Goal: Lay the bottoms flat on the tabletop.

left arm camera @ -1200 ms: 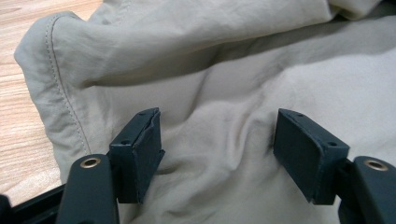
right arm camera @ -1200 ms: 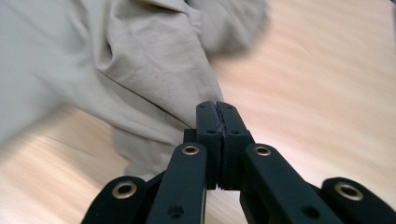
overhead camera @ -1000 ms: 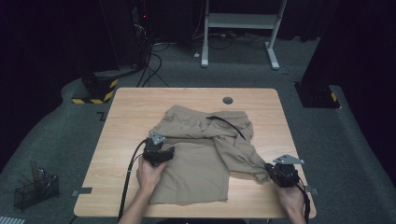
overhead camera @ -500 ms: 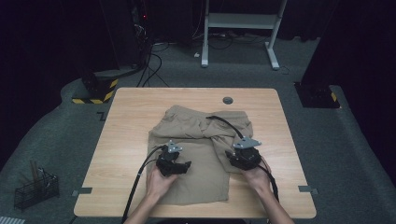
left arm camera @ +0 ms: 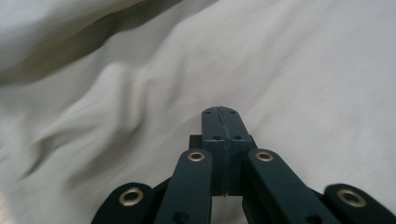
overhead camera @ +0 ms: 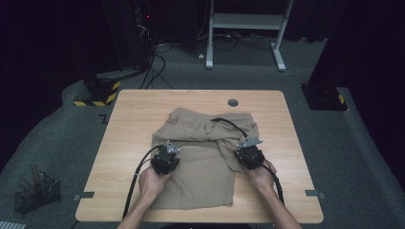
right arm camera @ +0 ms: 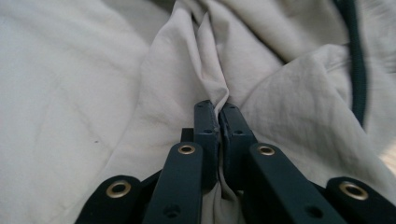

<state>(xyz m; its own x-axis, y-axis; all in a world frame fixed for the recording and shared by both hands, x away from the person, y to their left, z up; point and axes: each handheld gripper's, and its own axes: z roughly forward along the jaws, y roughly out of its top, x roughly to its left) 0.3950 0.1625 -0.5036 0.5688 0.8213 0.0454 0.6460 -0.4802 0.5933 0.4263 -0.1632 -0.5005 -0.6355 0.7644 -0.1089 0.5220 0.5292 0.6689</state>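
Tan shorts (overhead camera: 200, 143) lie spread on the wooden table (overhead camera: 133, 119), with a black drawstring (overhead camera: 229, 123) near the waistband. My left gripper (overhead camera: 166, 155) rests on the shorts' left side. Its jaws have just closed and meet flush (left arm camera: 220, 114), with no cloth visible between them. My right gripper (overhead camera: 248, 152) sits on the shorts' right side. Its jaws have just closed too, and they pinch a raised fold of the cloth (right arm camera: 217, 112). The drawstring (right arm camera: 357, 70) runs past at the upper right of the right gripper view.
A dark grommet hole (overhead camera: 233, 102) sits near the table's far edge. On the floor stand a wire basket (overhead camera: 36, 191) at front left, a yellow-and-black striped base (overhead camera: 95, 95) at back left, and a white desk frame (overhead camera: 243, 28) beyond.
My right gripper has moved left from the table's right front corner onto the shorts, and the cloth that lay out to the right is drawn in. The left gripper has shifted slightly right.
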